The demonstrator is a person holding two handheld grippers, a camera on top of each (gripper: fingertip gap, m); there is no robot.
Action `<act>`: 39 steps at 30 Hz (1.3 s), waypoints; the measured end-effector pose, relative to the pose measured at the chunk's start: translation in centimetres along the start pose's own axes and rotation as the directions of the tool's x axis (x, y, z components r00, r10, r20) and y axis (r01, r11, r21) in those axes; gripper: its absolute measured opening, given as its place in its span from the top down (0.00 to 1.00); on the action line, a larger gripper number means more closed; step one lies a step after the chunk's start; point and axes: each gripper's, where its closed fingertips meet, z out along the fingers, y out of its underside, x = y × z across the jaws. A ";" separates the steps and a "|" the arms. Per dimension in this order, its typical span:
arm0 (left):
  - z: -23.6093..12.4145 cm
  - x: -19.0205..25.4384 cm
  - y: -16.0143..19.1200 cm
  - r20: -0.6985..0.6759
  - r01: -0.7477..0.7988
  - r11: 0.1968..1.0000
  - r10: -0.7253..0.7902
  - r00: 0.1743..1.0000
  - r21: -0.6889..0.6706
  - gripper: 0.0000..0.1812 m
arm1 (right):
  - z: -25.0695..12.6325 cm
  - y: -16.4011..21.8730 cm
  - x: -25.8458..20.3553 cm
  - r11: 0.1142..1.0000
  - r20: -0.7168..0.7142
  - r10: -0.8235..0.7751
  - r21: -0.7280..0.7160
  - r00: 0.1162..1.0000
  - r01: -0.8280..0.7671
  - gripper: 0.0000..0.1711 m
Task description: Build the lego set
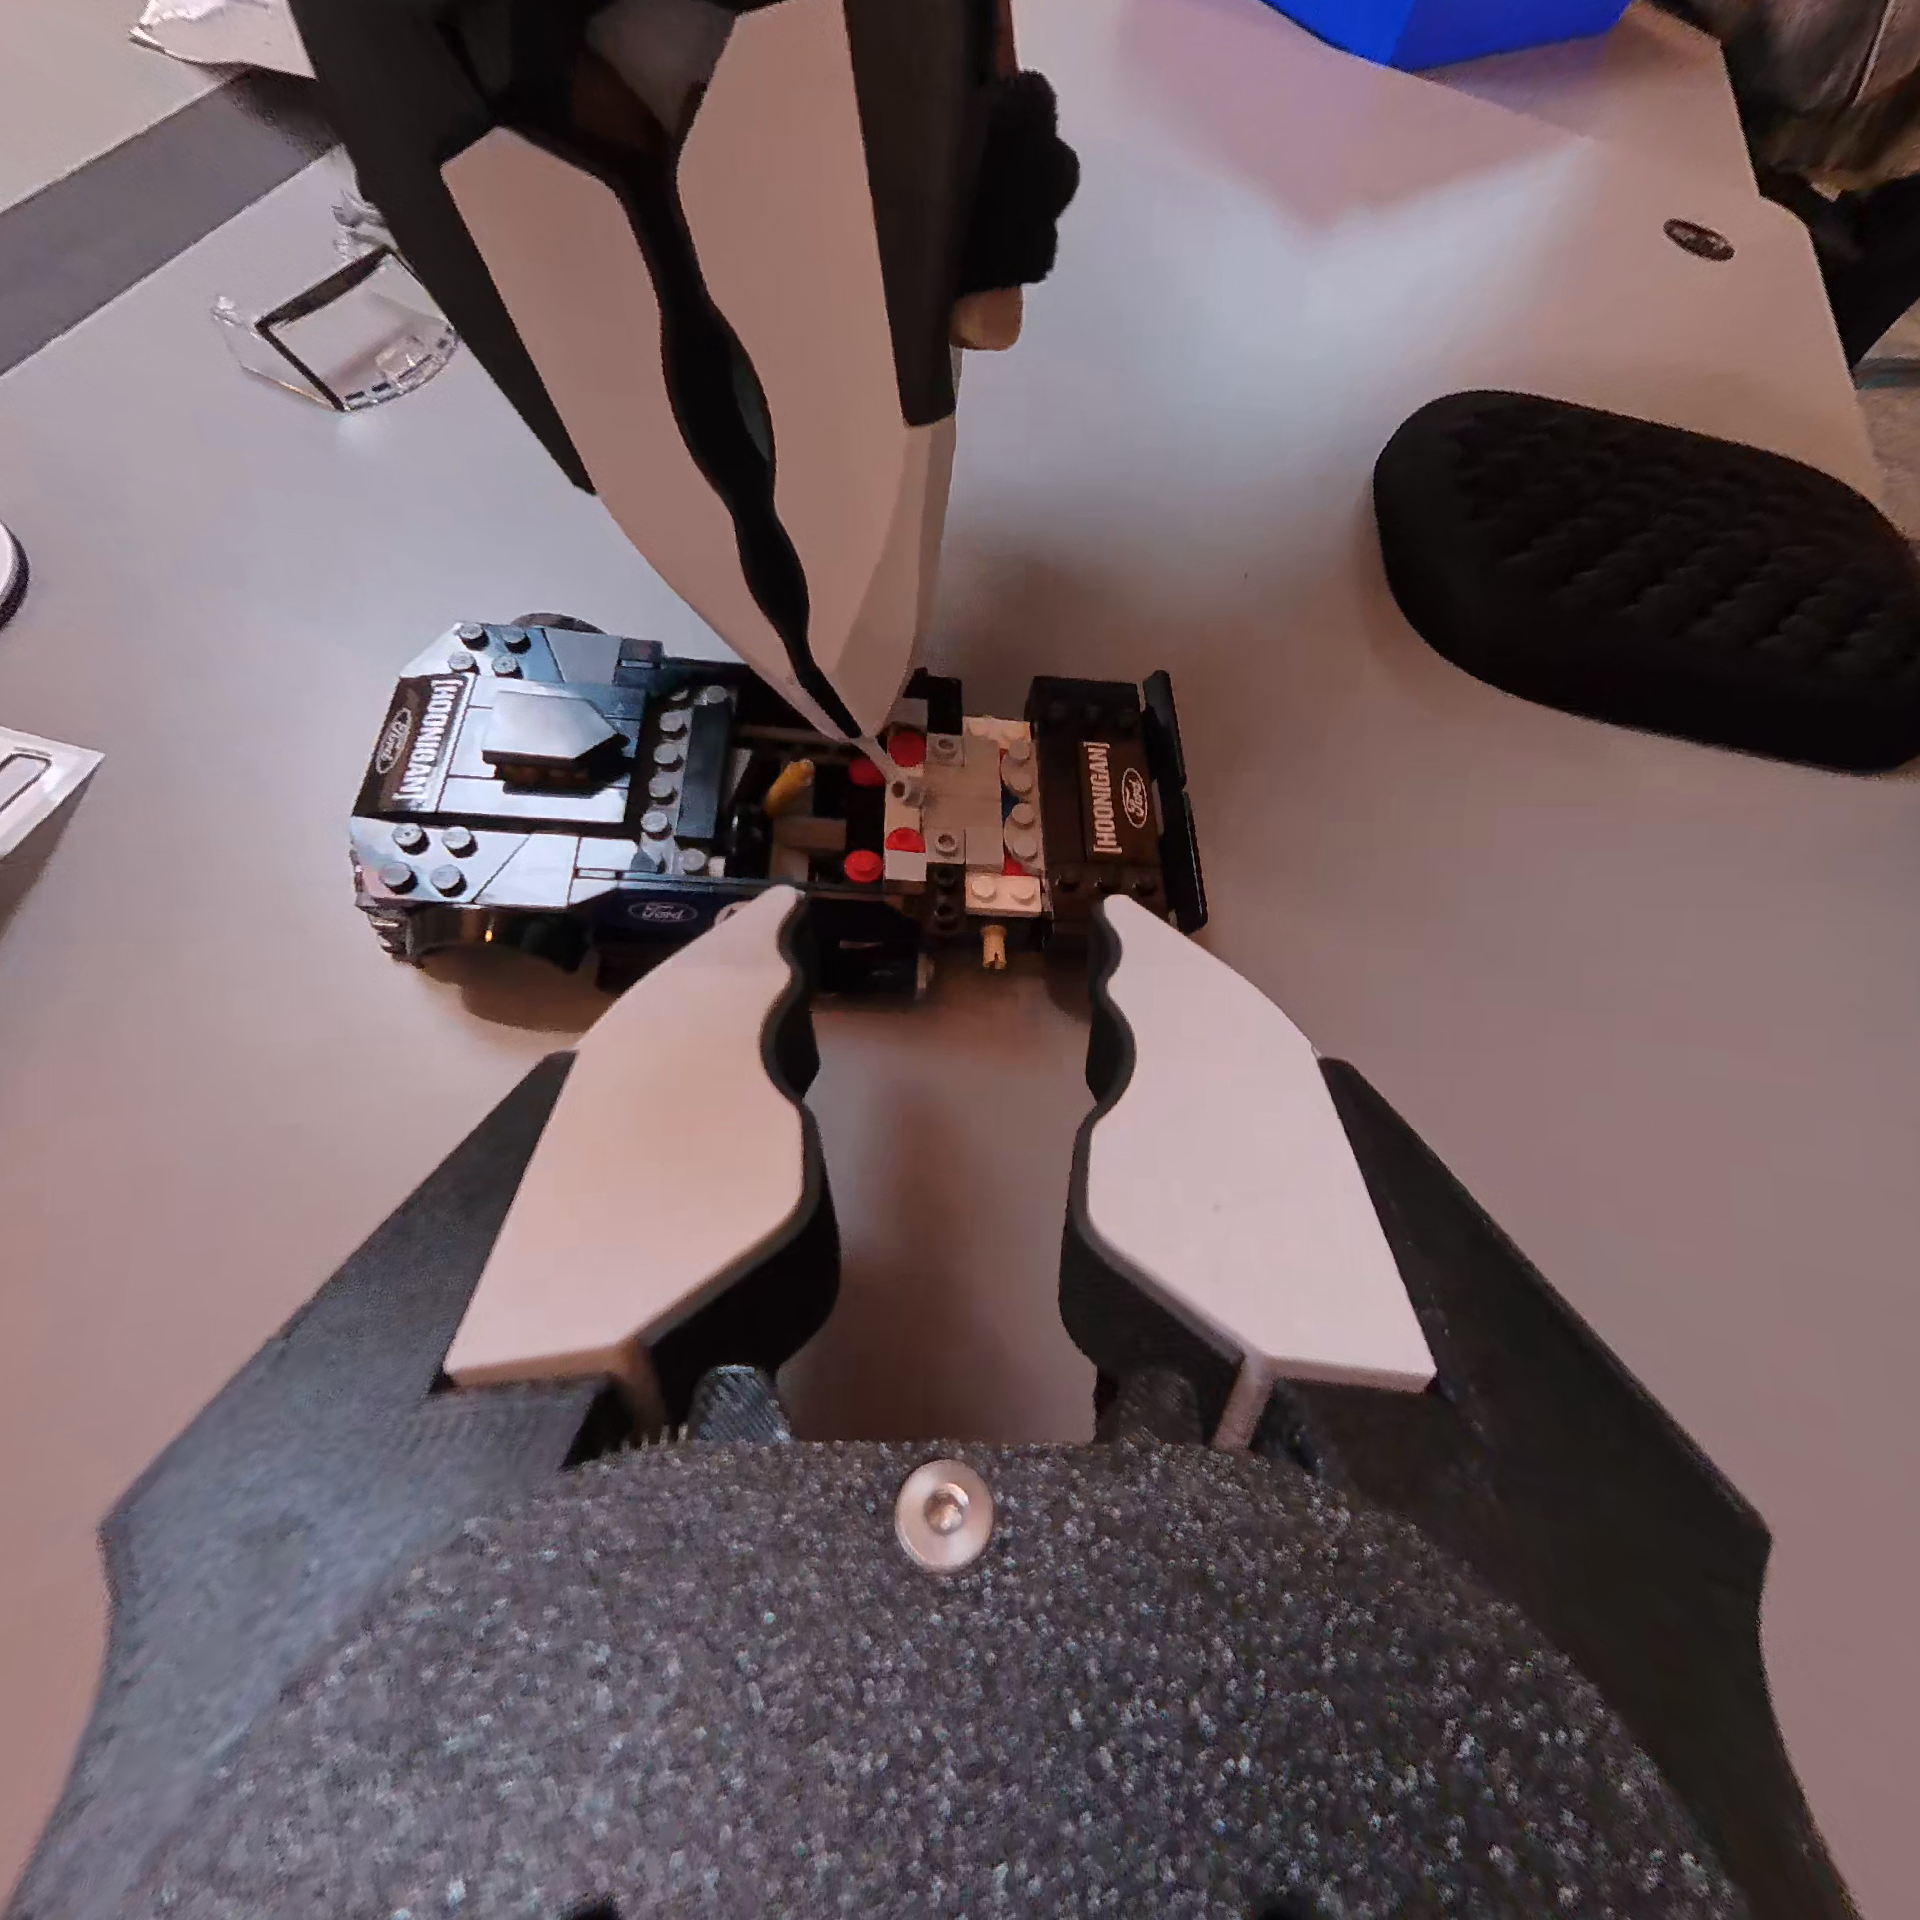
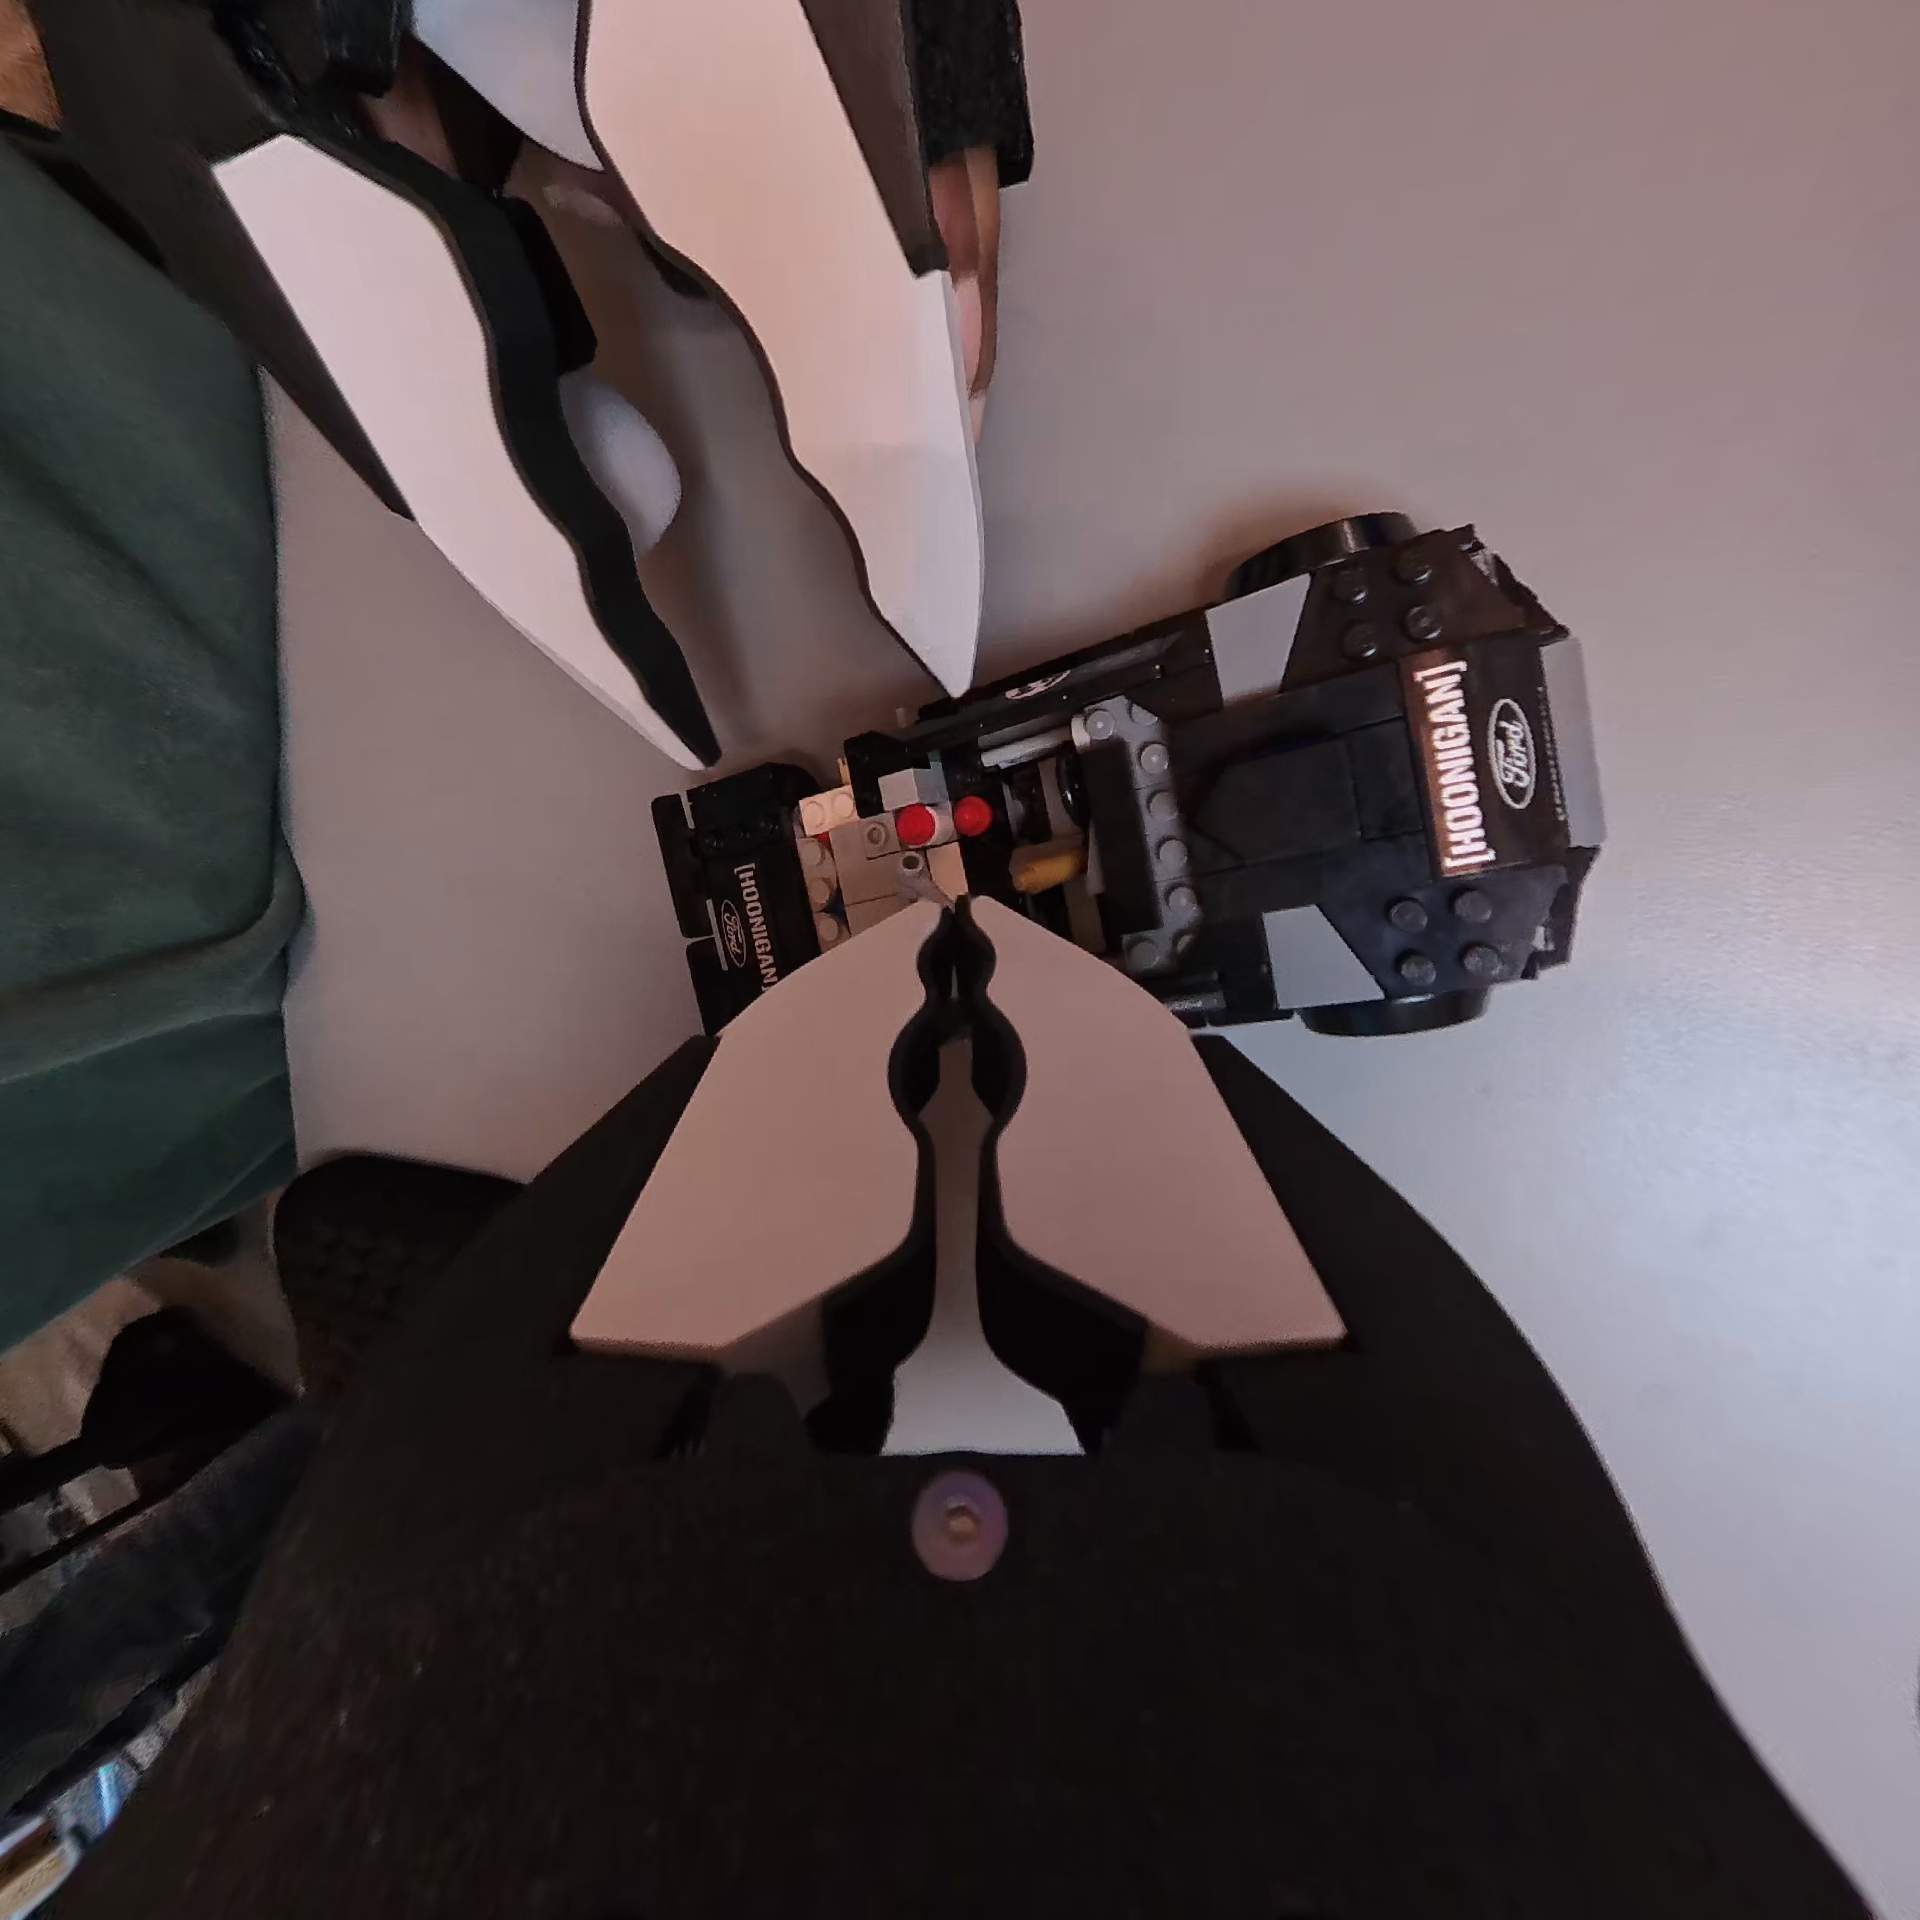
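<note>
1. Two grippers work over one Lego car (image 1: 779,800) that lies on the grey tabletop (image 1: 1299,582).
2. Nearest in the left wrist view, the left gripper (image 1: 940,914) has its fingers spread wide, with nothing between them; the tips sit just beside the near flank of the car, one by the blue side panel and one by the rear wing.
3. In the right wrist view, the right gripper (image 2: 954,906) has its fingers pressed together at the tips, pinching a small grey piece (image 2: 916,881) over the car's open middle.
4. That piece sits beside the red studs (image 1: 906,750) and the light grey plates (image 1: 961,795); whether it is seated cannot be told.
5. The car's black bonnet (image 1: 520,748) bears a white-lettered sticker, and the rear deck (image 1: 1112,800) bears another.
6. Beyond the car, a clear windscreen piece (image 1: 338,338) with a black outline lies on the tabletop to the left.
7. A black textured pad (image 1: 1652,582) rests off to the right.
8. Farthest off, a blue object (image 1: 1455,26) shows at the top edge.
</note>
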 end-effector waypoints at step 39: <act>-0.1 -1.6 -1.7 0.041 0.126 0.985 -0.131 0.990 0.114 0.95 | -1.9 1.1 -0.7 0.982 -0.317 -0.055 0.153 0.947 0.108 0.93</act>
